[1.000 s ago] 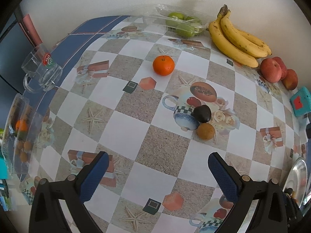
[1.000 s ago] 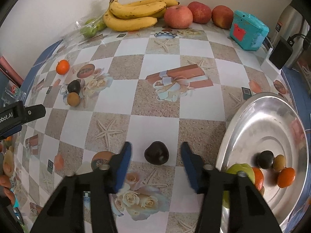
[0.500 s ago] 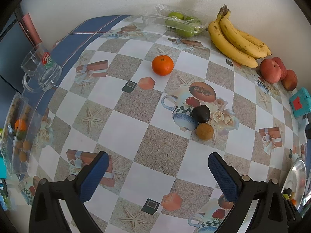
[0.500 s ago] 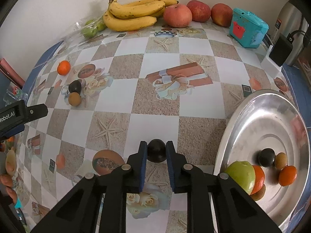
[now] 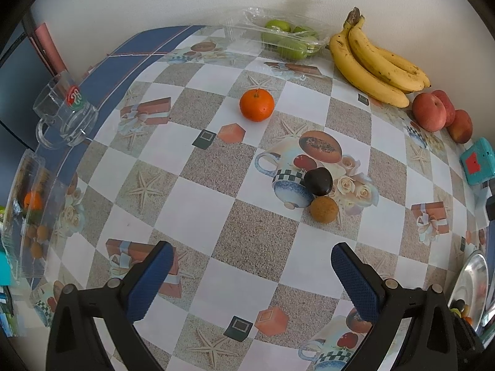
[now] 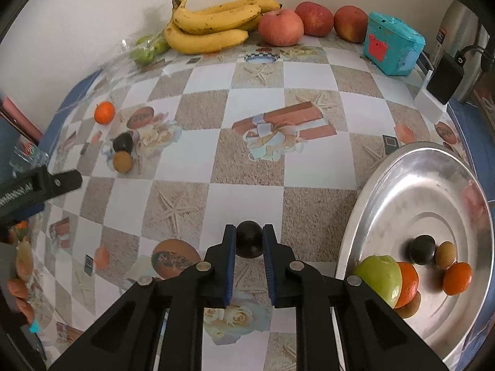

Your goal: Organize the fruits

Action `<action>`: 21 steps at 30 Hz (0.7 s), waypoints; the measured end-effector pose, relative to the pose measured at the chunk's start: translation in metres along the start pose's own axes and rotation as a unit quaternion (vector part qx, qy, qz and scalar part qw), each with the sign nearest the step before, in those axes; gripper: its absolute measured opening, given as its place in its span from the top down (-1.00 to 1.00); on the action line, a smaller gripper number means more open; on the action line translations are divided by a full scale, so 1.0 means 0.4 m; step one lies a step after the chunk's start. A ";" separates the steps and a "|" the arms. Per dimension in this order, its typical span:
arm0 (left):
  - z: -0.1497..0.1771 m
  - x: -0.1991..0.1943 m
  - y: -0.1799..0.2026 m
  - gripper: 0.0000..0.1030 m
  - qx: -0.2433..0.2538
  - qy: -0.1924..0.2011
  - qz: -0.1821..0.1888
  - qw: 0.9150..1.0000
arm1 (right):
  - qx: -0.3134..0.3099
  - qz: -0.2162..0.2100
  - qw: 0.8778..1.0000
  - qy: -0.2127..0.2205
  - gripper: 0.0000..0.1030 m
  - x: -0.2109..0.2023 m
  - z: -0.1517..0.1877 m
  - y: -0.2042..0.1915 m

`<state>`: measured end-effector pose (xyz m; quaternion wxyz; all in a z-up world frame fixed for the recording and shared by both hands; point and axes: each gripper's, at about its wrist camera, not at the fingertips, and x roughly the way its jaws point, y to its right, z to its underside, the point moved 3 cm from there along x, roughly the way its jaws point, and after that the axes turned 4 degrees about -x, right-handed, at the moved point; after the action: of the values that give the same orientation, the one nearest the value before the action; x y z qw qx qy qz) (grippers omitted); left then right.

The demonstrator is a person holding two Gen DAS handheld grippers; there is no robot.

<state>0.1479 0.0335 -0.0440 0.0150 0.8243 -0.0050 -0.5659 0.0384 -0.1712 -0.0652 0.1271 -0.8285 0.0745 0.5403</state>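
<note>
Closing in from wide apart, my right gripper [image 6: 248, 242] now pinches the dark plum [image 6: 248, 241] near the table's front edge, beside the tray [image 6: 365, 185]. Round, slick skin could squirt out as I lift. Left gripper [image 5: 247, 278] gapes empty.

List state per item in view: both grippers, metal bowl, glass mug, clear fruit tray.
right gripper: shut on dark plum
left gripper: open, holding nothing
metal bowl: upright, partly filled with fruit
glass mug: nothing visible inside
clear fruit tray: open, holds green fruits
</note>
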 end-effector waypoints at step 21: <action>0.002 0.008 0.003 -1.00 0.000 -0.005 0.003 1.000 | -0.032 0.015 0.999 -0.016 0.17 0.034 0.003 -0.017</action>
<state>0.1481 0.0320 -0.0472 0.0169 0.8217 -0.0072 -0.5697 0.0445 -0.1641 -0.0771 0.0942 -0.8222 0.0675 0.5573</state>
